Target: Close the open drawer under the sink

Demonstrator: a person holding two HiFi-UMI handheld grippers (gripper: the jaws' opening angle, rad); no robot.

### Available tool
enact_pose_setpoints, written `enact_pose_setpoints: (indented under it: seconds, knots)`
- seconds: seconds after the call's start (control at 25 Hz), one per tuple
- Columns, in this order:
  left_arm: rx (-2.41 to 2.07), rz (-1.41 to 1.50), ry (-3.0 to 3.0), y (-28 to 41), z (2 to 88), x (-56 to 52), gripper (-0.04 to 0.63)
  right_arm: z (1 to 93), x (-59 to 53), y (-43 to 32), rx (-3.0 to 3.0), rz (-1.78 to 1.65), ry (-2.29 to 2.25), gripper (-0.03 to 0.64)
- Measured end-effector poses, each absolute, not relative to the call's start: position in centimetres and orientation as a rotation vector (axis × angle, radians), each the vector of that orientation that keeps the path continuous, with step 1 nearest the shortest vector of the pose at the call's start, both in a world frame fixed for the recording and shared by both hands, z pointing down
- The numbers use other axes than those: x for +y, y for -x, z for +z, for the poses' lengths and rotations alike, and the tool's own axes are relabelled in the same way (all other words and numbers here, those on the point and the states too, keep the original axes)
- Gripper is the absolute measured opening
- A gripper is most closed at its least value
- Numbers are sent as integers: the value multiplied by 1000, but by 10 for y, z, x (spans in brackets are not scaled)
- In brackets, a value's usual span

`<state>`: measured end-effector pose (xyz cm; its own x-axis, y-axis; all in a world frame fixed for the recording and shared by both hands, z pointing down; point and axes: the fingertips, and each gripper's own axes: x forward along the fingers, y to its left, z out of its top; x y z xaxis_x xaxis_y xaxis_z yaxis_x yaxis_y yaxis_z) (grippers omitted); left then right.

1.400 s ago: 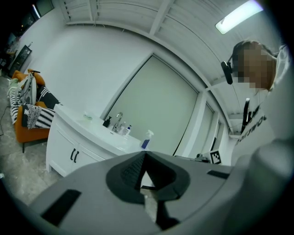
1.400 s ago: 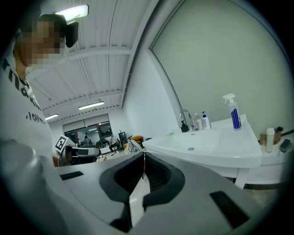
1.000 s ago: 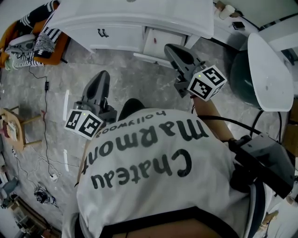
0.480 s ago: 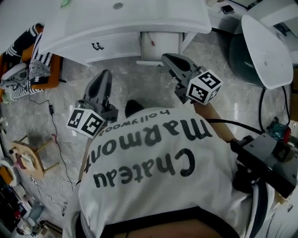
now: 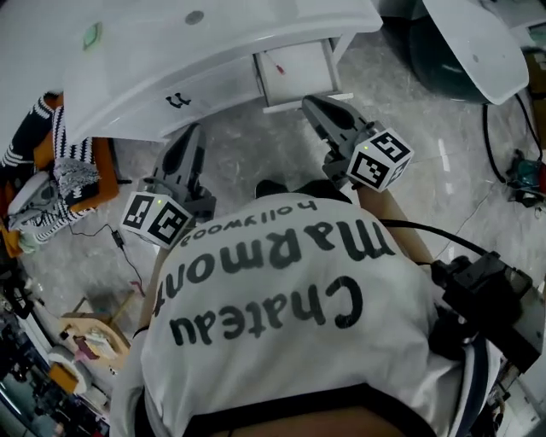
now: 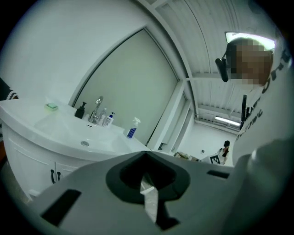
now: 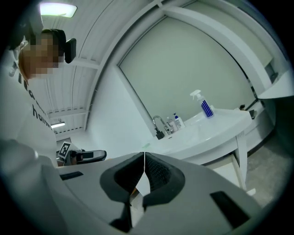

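The right hand-held gripper (image 5: 311, 102) has its jaws pressed together, with nothing in them. The left hand-held gripper (image 5: 191, 135) is closed and empty too. The open drawer (image 5: 294, 72) sticks out under the white sink (image 5: 256, 26), near the right one's tip at 12 o'clock.

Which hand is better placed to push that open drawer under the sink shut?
Right. The right tool, jaws together, sits just in front of the open drawer; the left tool faces the closed cabinet doors off to the side.
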<state>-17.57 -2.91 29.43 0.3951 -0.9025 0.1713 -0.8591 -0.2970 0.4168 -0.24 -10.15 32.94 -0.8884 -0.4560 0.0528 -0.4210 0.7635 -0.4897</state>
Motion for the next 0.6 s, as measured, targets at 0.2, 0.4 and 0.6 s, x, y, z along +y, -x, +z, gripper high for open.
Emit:
enact_pose_setpoints:
  seconds: [0.2,0.4,0.6]
  knots:
    - [-1375,-51,-2302,192,329,-21,9,359,-84,16,2768,-832,863,14]
    - [-1268,-51,-2290,182,369,-31,9,402,-82,4,2693,-959,984,14]
    - [-1196,-22,-2291,156,401,-39,9,446,-80,-11,2701,-1041,1063,14]
